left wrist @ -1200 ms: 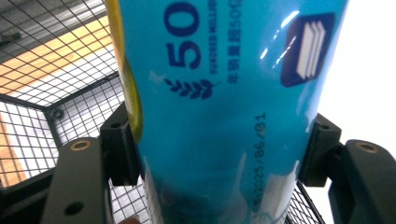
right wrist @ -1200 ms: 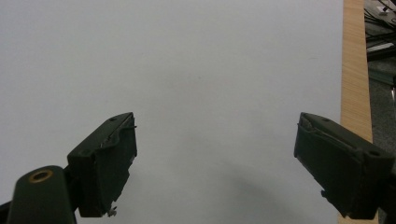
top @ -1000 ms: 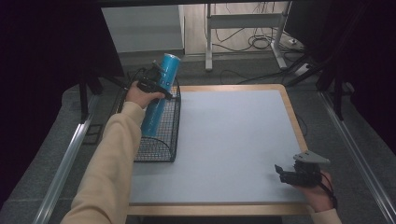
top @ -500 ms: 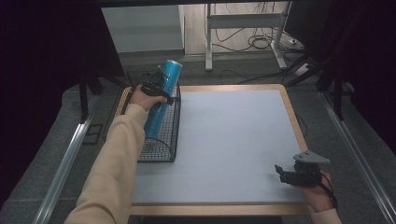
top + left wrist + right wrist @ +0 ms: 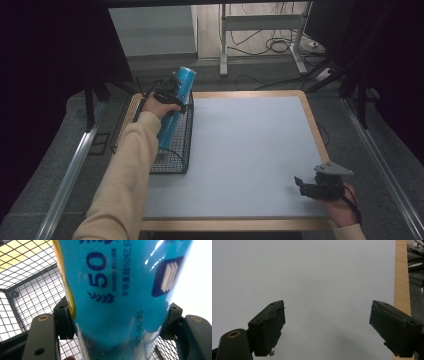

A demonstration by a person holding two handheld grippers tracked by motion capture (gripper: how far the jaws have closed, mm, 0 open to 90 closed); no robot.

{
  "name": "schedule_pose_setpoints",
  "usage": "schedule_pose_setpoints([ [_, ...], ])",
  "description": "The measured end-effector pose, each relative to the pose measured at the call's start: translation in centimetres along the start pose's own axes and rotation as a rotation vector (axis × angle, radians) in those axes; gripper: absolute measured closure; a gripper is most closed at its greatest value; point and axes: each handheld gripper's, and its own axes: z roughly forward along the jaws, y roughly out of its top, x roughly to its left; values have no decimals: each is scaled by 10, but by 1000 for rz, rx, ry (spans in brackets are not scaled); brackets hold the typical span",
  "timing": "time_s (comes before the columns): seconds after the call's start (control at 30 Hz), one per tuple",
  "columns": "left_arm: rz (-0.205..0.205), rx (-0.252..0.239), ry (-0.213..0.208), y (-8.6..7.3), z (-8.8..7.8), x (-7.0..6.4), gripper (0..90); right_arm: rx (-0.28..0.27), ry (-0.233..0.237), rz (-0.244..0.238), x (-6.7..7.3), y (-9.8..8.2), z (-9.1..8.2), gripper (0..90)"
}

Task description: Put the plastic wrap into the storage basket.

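A tall blue can (image 5: 175,103) leans in the black wire basket (image 5: 172,160) at the table's left edge, its top tilted toward the far right. My left gripper (image 5: 167,95) is shut on the can's upper part. In the left gripper view both black pads press the blue can (image 5: 117,290) from either side, with the basket mesh (image 5: 27,285) behind it. My right gripper (image 5: 303,186) rests low at the table's near right corner. Its jaws stand wide apart in the right gripper view, my right gripper (image 5: 327,325) holding nothing over the bare tabletop.
The white tabletop (image 5: 245,150) has a wooden rim (image 5: 314,125). Metal rails (image 5: 70,170) run along both sides of the table. A desk frame and cables (image 5: 260,45) stand on the floor behind.
My left gripper has sunk a little with the blue can, whose lower end now sits deeper in the basket. The right gripper has kept still.
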Motion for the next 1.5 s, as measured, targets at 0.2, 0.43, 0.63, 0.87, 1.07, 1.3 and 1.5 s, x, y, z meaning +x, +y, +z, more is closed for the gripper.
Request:
schedule_pose_setpoints([
  [0.2,0,19,10,5,6,-1,315,-3,0,-2,0,0,-1,134],
  [0.43,-13,25,13,7,10,1,314,-2,2,-1,0,0,-1,134],
  [0.63,-5,41,25,7,15,2,314,-2,3,-4,0,0,0,134],
  [0.87,-1,44,34,8,19,3,314,-1,2,-6,1,0,0,134],
  [1.07,19,73,68,10,26,0,312,-1,3,-4,0,-1,0,133],
  [1.3,-11,-17,81,13,11,0,254,1,3,-8,1,-1,0,134],
  [1.5,-23,-60,88,12,2,0,175,2,6,-11,2,-1,0,133],
])
